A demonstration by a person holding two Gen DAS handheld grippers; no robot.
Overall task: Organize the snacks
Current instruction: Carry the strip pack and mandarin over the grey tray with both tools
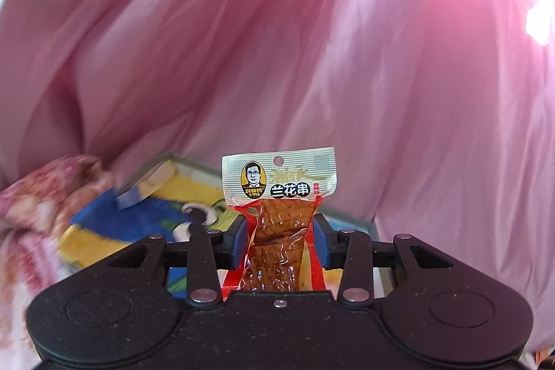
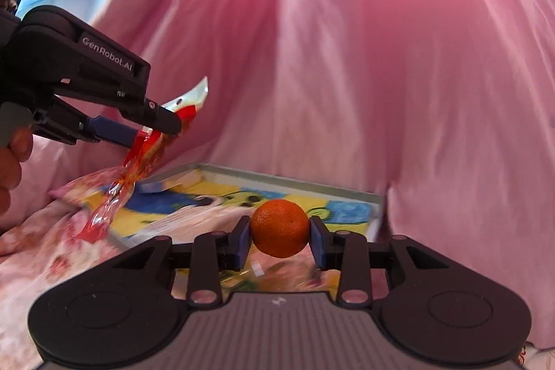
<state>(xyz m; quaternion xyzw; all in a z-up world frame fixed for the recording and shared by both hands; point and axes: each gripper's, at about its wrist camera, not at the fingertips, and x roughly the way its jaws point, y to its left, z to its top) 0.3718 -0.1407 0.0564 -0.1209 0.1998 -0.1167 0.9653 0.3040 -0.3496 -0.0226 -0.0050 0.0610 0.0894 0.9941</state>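
A snack packet [image 1: 279,193] stands upright between the fingers of the left gripper [image 1: 281,240], its sealed top above them. A tangerine [image 2: 279,228] sits between the fingers of the right gripper [image 2: 279,241]. Beyond and below both lies a tray [image 2: 295,180] on a bedspread [image 2: 41,252]. The left gripper [image 2: 166,127] is up and to the left of the tangerine — its packet [image 2: 138,162] hangs over the tray's left edge. A draped cloth [image 2: 347,58] hangs behind the tray.

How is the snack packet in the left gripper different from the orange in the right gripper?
The snack packet is flat, long and printed, with a clear plastic window; the orange is a round, plain fruit. The packet sticks out well past the left gripper; the orange sits wholly between the right gripper pads. Both are clamped and held off the tray.
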